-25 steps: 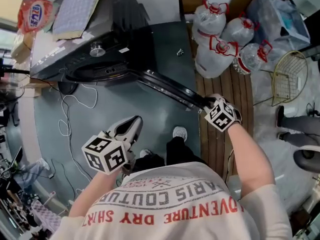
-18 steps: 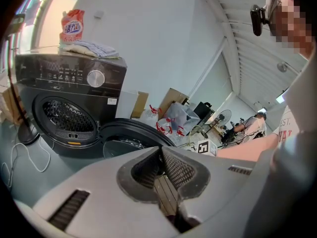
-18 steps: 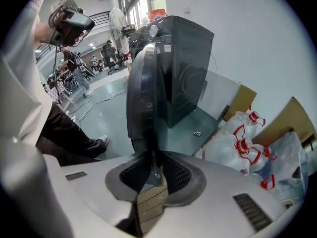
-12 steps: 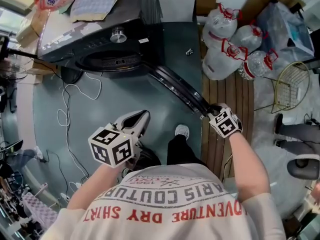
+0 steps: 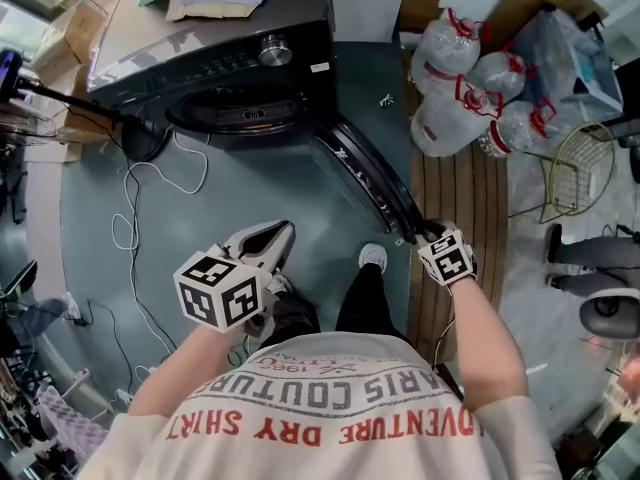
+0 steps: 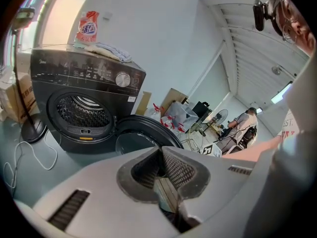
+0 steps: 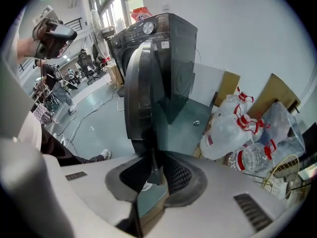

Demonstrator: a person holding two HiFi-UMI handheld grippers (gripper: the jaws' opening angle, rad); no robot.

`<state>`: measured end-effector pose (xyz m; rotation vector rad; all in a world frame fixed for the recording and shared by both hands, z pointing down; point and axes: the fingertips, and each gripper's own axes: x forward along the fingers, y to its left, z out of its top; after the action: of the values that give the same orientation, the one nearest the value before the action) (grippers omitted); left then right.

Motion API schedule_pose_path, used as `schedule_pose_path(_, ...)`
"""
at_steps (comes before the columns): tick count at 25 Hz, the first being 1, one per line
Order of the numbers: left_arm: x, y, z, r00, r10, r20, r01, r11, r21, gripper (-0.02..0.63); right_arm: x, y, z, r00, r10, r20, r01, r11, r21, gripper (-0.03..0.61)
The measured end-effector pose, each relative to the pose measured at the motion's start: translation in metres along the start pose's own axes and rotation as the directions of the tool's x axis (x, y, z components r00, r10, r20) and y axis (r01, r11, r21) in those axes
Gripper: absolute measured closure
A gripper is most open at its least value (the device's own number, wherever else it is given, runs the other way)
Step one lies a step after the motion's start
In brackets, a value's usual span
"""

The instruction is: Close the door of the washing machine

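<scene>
1. The washing machine (image 5: 230,68) stands at the top of the head view. Its round door (image 5: 365,173) is swung wide open and reaches out from the front of the machine toward the person.
2. The free edge of the door ends just at the right gripper (image 5: 432,236), so the door lies between the machine and this gripper.
3. In the right gripper view, the dark edge of the door (image 7: 143,93) runs down into the right gripper (image 7: 151,170). The jaws are only a little apart and are clamped on this edge.
4. The left gripper (image 5: 275,236) hangs over the grey floor (image 5: 200,218), well apart from the door and to its left.
5. In the left gripper view, the left gripper (image 6: 161,170) has its jaws together with nothing between them. It points toward the open drum (image 6: 81,110) and the door (image 6: 143,135).
6. Large water bottles (image 5: 465,78) stand to the right of the door.
</scene>
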<state>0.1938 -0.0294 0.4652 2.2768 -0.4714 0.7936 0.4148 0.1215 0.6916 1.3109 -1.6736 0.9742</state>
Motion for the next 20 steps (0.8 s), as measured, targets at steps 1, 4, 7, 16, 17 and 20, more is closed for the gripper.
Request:
schedule_pose_path(1,-0.005,0.005,-0.002,1.000,0.001,0.003,-0.001,1.000,-0.001,0.571,0.001,0.008,-0.001,1.000,0.001,-0.001,-0.001,1.000,0.010,0.502)
schedule_pose_path(4,-0.017,0.018,-0.004,1.000,0.008,0.012,-0.008,1.000,-0.010,0.571,0.006,0.033,-0.001,1.000,0.005,-0.002,-0.005,1.000,0.023,0.502)
schedule_pose_path(7,-0.029,0.026,-0.005,1.000,0.011,0.022,-0.010,1.000,-0.017,0.572,0.010,0.057,0.003,1.000,0.020,-0.006,-0.020,0.999,0.029,0.502)
schedule_pose_path(16,-0.069,0.053,-0.026,0.998,0.036,0.042,-0.035,0.999,-0.034,0.572,0.022,0.113,0.007,0.998,0.055,0.005,-0.055,0.994,0.089,0.489)
schedule_pose_path(17,-0.074,0.060,-0.030,0.998,0.042,0.045,-0.040,0.998,-0.040,0.572,0.024,0.120,0.009,0.998,0.055,0.010,-0.056,0.993,0.103,0.489)
schedule_pose_path(20,-0.087,0.075,-0.040,0.998,0.049,0.051,-0.046,0.997,-0.060,0.572,0.030,0.139,0.014,0.998,0.058,0.012,-0.060,0.989,0.134,0.486)
